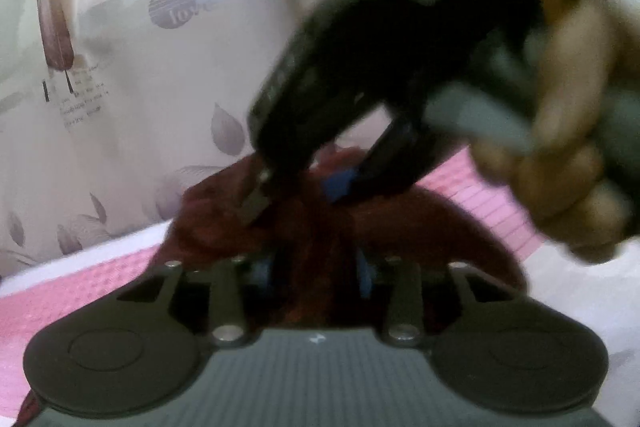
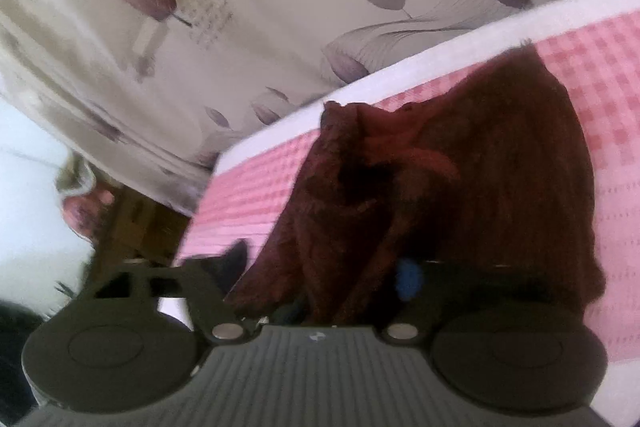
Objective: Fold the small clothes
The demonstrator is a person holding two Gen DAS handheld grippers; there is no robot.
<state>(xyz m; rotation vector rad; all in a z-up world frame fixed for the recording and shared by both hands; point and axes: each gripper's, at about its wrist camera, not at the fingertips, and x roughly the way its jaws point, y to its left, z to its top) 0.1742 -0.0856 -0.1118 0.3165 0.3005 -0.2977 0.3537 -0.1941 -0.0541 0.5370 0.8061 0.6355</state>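
Note:
A dark red garment point(image 1: 400, 227) point(image 2: 480, 167) lies bunched on a pink checked cover point(image 1: 80, 287) point(image 2: 600, 87). In the left wrist view my left gripper point(image 1: 318, 273) has a fold of the garment filling the gap between its blue pads; blur hides whether they press on it. My right gripper point(image 1: 298, 191) comes in from the upper right, held by a hand point(image 1: 560, 147), and pinches a raised ridge of the cloth. In its own view the right gripper point(image 2: 324, 271) has the garment gathered between its fingers, one blue pad point(image 2: 408, 279) against the fabric.
A pale fabric printed with purple leaves and feathers point(image 1: 160, 87) point(image 2: 280, 7) hangs behind the pink cover. The cover's white edge point(image 2: 400, 67) runs along it. At the left of the right wrist view the surface ends and dark wooden furniture point(image 2: 136, 219) shows below.

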